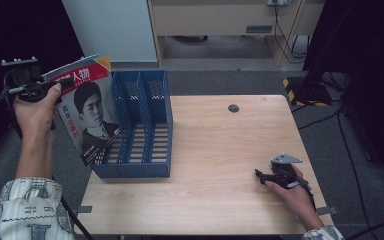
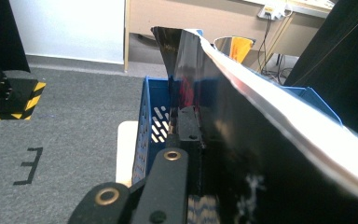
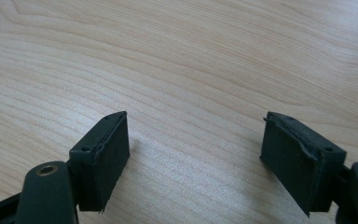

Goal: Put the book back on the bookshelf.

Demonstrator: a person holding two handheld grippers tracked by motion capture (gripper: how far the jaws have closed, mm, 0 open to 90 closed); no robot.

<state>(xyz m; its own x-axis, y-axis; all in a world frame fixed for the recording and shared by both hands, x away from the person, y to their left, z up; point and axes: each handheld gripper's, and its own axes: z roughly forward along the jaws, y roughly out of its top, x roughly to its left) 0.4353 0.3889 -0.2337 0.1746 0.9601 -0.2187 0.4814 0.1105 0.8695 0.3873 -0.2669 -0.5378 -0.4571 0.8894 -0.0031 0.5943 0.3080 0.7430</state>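
Note:
A magazine (image 1: 87, 107) with a red title band and a portrait on its cover hangs tilted at the left end of the blue file rack (image 1: 145, 135). My left gripper (image 1: 62, 82) is shut on the magazine's upper left edge, held up beside the rack's left side. In the left gripper view the magazine's glossy dark cover (image 2: 261, 154) bends away to the right of the jaws, with the rack's perforated wall (image 2: 151, 126) below. My right gripper (image 1: 261, 175) rests low over the table at the right front, open, with bare wood (image 3: 196, 149) between its pads (image 3: 105, 158).
The rack has three slots and stands on the left part of the wooden table (image 1: 220, 140). A round cable hole (image 1: 233, 108) lies near the far edge. Grey carpet, a white cabinet (image 1: 115, 27) and a black stand base with striped tape (image 1: 305, 90) lie beyond.

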